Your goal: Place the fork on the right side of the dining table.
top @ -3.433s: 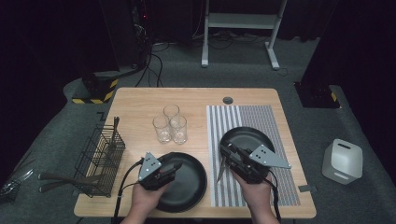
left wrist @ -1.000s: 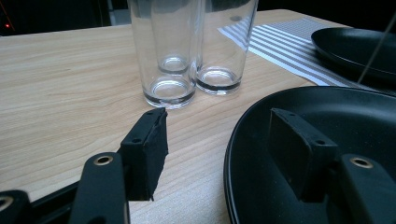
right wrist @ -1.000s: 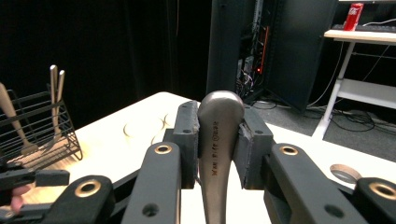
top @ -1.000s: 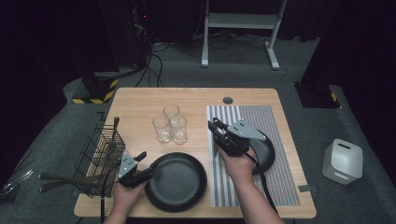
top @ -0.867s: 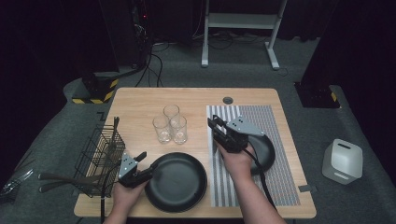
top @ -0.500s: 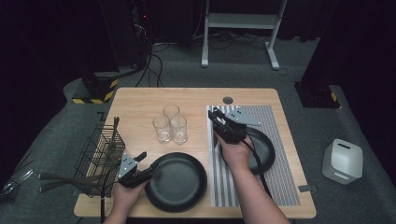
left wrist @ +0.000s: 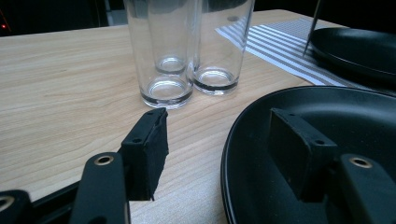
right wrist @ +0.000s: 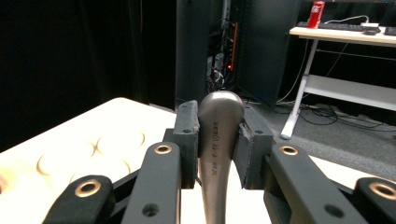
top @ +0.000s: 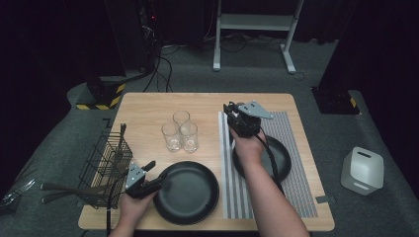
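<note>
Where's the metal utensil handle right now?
The metal utensil handle is clamped in the right claw, seen in the right gripper view; in the high view that claw hangs over the striped mat, right of the glasses.

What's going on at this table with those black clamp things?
A person is laying a table with a two-jaw gripper in each hand. The right gripper is shut on a metal cutlery handle, held above the striped placemat beyond the right black plate. The left gripper is open, its jaws straddling the rim of the left black plate. Three empty glasses stand mid-table, and a wire basket holds more utensils.
</note>
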### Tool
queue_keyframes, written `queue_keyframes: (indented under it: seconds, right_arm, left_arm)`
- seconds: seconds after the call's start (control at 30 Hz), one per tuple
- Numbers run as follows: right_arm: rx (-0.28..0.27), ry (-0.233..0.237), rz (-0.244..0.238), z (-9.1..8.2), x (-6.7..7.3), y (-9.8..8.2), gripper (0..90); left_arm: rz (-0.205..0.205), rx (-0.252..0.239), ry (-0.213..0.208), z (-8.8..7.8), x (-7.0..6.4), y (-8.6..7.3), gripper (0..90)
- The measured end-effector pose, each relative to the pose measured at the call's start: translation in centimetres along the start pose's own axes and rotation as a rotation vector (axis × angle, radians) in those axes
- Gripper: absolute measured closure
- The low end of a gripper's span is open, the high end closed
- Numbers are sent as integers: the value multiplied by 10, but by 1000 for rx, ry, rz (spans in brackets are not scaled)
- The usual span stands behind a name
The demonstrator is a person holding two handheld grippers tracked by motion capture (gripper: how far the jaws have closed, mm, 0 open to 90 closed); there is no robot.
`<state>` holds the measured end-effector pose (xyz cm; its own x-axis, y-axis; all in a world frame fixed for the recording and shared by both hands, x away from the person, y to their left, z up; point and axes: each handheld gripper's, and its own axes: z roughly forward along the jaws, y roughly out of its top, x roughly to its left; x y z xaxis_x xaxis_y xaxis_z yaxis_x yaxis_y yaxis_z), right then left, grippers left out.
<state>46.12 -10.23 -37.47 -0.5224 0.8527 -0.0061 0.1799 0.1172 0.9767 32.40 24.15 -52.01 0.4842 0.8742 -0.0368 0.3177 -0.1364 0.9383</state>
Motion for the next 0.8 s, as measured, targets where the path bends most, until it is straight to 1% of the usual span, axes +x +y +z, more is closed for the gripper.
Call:
queue_keyframes:
  seconds: [0.13,0.2,0.3,0.33,0.37,0.47,0.5,0.53,0.57,0.7,0.73,0.77,0.8]
  right_arm:
    - [-7,-12,-6,6,-2,5,730]
    - [-1,-20,-8,10,-4,7,730]
    - [3,-35,-25,17,-5,10,730]
    - [-2,-38,-24,19,-6,10,730]
    - [6,-43,-17,23,-8,11,730]
    - [10,-51,-23,28,-9,11,730]
    - [13,-53,-17,33,-11,12,730]
    - [13,-53,-17,33,-11,12,730]
    - [11,-58,-13,38,-13,12,730]
    - [10,-67,-7,44,-16,10,730]
    - [13,-70,-5,47,-17,9,730]
    - [25,-84,-7,50,-19,8,730]
    - [25,-84,-7,50,-19,8,730]
  left_arm:
    - [2,-2,-2,0,0,0,386]
    - [3,-2,-4,0,0,0,386]
    - [3,-2,-5,0,0,0,385]
    - [3,-2,-6,0,0,0,386]
    - [3,-3,-7,0,0,0,385]
    - [2,-3,-6,0,0,0,385]
    - [-1,-4,-6,0,0,0,385]
    - [-1,-4,-6,0,0,0,385]
    - [-2,-3,-5,0,0,0,385]
    - [-1,-7,-8,-1,0,0,386]
    - [-2,-9,-9,-1,0,0,385]
    - [-4,-9,-10,-1,0,0,386]
    - [-4,-9,-10,-1,0,0,386]
